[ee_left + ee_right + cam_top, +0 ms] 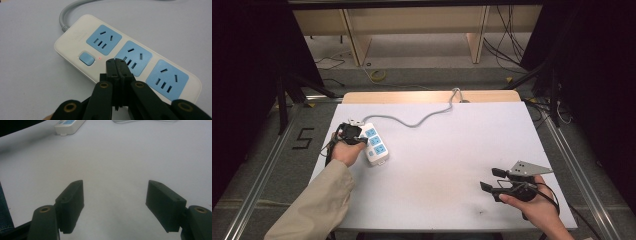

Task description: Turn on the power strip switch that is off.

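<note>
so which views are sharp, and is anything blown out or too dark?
High view: table evenly lit, surroundings near black. Left gripper view: power strip crisp, red indicator dot legible, no glare. Right gripper view: soft, jaws dark and slightly blurred, table washed pale.

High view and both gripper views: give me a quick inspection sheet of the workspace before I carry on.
Surface: white table top, with faint dark smudges near the front edge.
Job's things: white power strip with three blue sockets at the table's left side; its blue switch has a small red light beside it.
Clutter: nothing seen.
Grippers: left tongs shut, tips over the strip just beside the switch, holding nothing; right tongs open and empty above bare table at the front right.
Cables: the strip's grey cord snakes to the far edge and drops off; loose wires on the floor beyond.
Surroundings: wooden furniture legs behind the table, metal rails on both sides.
</note>
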{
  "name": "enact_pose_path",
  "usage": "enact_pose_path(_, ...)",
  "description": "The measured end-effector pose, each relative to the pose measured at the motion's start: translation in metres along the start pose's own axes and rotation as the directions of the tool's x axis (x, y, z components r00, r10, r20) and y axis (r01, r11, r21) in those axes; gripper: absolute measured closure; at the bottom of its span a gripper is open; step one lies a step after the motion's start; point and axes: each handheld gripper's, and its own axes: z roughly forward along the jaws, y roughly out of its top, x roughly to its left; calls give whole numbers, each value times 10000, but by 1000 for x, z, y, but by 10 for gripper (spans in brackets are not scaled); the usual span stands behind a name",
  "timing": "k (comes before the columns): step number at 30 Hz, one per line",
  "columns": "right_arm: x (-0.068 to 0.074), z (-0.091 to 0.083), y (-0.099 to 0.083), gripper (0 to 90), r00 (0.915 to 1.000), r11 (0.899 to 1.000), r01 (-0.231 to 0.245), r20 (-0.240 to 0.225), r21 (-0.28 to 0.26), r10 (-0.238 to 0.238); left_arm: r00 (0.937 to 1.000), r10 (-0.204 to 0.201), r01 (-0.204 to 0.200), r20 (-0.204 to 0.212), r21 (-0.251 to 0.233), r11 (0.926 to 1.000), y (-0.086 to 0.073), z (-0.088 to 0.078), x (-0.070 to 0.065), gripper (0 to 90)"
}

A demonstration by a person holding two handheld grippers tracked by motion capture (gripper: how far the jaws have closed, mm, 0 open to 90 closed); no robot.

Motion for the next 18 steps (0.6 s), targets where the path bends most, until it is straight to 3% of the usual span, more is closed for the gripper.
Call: enact_pose_path(18,0,0,0,310,10000,10000,-28,-21,18,28,9999,112,-112,66,130,9999,0,2,-3,899)
